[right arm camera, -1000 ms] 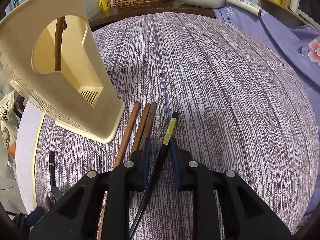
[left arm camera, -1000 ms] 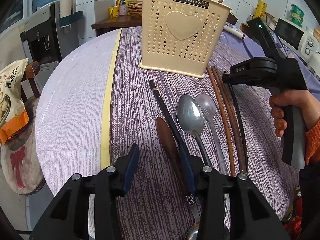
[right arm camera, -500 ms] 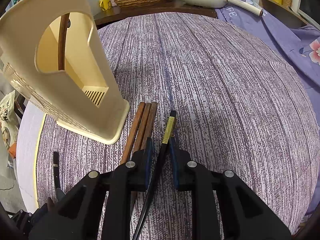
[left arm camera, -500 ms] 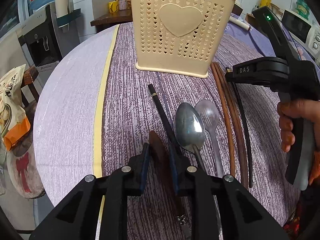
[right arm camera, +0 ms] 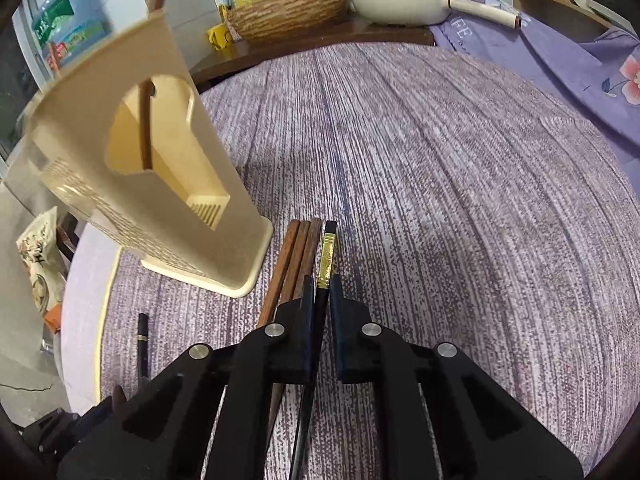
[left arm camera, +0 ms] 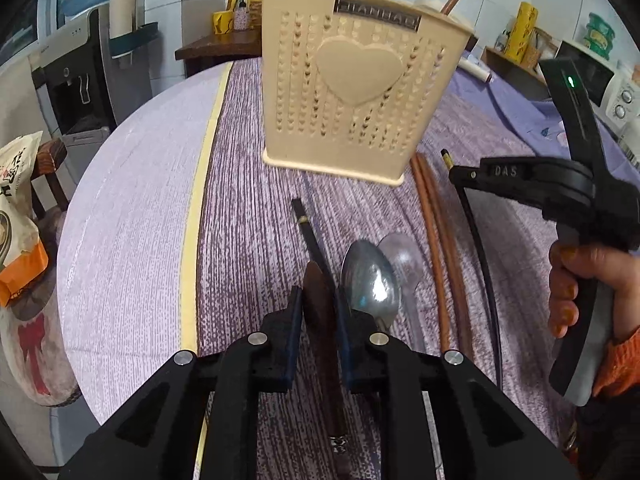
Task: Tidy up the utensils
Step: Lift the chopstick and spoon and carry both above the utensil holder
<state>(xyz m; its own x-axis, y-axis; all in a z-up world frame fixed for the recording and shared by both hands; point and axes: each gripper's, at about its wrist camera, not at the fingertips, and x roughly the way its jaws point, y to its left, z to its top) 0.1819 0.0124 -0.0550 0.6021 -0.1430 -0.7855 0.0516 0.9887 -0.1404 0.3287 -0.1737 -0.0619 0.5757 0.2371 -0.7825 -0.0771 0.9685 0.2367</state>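
Note:
A cream perforated utensil holder (left arm camera: 352, 92) stands on the purple cloth, with brown chopsticks inside; it also shows in the right wrist view (right arm camera: 132, 184). My left gripper (left arm camera: 318, 300) is shut on a brown wooden-handled utensil (left arm camera: 316, 292). Beside it lie a black chopstick (left arm camera: 308, 228), a steel spoon (left arm camera: 370, 280) and a clear spoon (left arm camera: 404, 252). My right gripper (right arm camera: 320, 292) is shut on a black chopstick with a gold band (right arm camera: 326, 256), held just above the cloth. Three brown chopsticks (right arm camera: 296, 248) lie left of it.
The round table (left arm camera: 132, 220) has a pale cloth on the left half. A snack bag (left arm camera: 16, 216) sits off the left edge. A wicker basket (right arm camera: 288, 12) and a white pan (right arm camera: 400, 0) stand on a shelf behind.
My left gripper closed from open onto the brown wooden-handled utensil and lifted toward the holder. My right gripper tightened on the black chopstick and raised it slightly.

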